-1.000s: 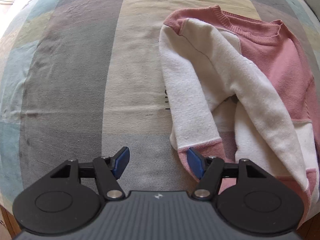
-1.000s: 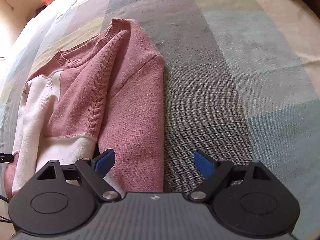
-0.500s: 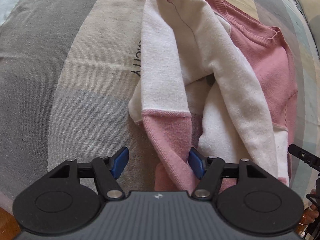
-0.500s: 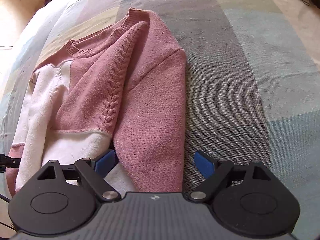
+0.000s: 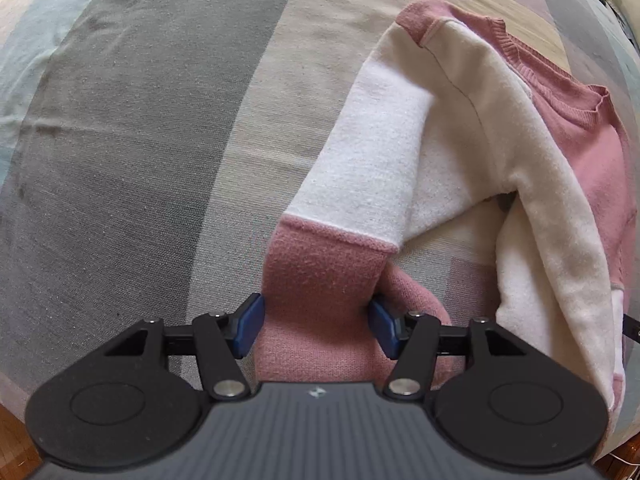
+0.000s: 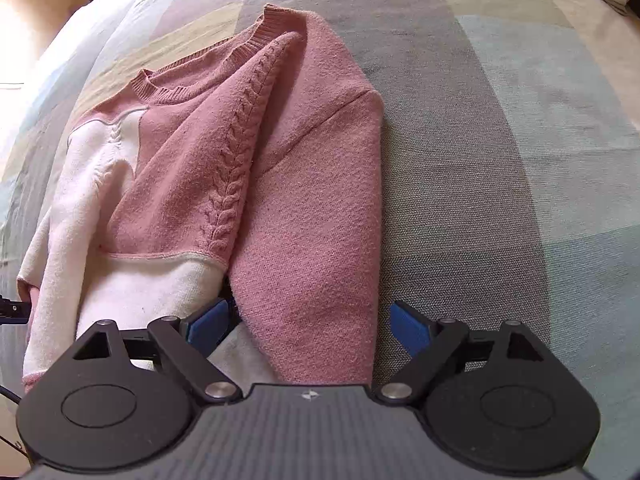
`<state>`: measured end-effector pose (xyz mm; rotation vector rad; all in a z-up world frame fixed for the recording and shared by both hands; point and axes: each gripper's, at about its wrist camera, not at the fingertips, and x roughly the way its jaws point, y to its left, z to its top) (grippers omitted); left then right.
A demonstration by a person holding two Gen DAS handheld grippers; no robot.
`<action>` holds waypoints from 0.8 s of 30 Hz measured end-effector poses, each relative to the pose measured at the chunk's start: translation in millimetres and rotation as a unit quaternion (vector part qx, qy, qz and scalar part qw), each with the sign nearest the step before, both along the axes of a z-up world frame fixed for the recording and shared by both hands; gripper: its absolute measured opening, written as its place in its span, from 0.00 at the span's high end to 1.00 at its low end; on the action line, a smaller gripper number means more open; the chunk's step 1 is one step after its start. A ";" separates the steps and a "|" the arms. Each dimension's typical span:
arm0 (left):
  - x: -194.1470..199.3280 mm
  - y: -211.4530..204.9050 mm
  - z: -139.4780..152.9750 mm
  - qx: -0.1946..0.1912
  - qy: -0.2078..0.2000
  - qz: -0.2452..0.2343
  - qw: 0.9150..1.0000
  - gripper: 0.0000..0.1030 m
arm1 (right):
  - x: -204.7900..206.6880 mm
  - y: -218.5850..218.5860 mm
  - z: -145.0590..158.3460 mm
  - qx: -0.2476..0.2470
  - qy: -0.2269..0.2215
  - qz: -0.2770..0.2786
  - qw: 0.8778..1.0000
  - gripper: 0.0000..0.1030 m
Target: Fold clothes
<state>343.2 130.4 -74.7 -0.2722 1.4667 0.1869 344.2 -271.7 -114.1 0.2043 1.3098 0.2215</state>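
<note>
- The sweater (image 5: 472, 148), pink and cream, lay on a bed covered by a checked bedspread (image 5: 132, 152) in grey, beige and pale blue blocks.
- Its hem was cut off by the housings of both grippers, so the bottom edge could not be made out in either view.
- In the left wrist view the far side of the sweater ran out of frame at the right; part of a sleeve was tucked under a cream fold.
- The left gripper (image 5: 316, 330) pointed down over the pink cuff (image 5: 320, 276) of the cream sleeve. The cuff sat between its blue pads, and the jaws were closing on it; both pads appeared to meet the cuff's edges, though a firm pinch could not be confirmed.
- The right gripper (image 6: 310, 326) stood with its jaws released and wide. The lower end of the folded pink sleeve (image 6: 316, 248) lay between them, clear of the right-hand pad; contact at the left-hand pad could not be told.
- A corner of wooden floor (image 5: 16, 444) showed past the bed's near edge.
</note>
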 end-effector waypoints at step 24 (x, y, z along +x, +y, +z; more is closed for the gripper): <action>-21.6 -81.6 -6.0 0.217 -0.030 -0.144 0.965 0.27 | 7.0 3.3 -6.7 -0.011 0.000 0.005 1.000 0.10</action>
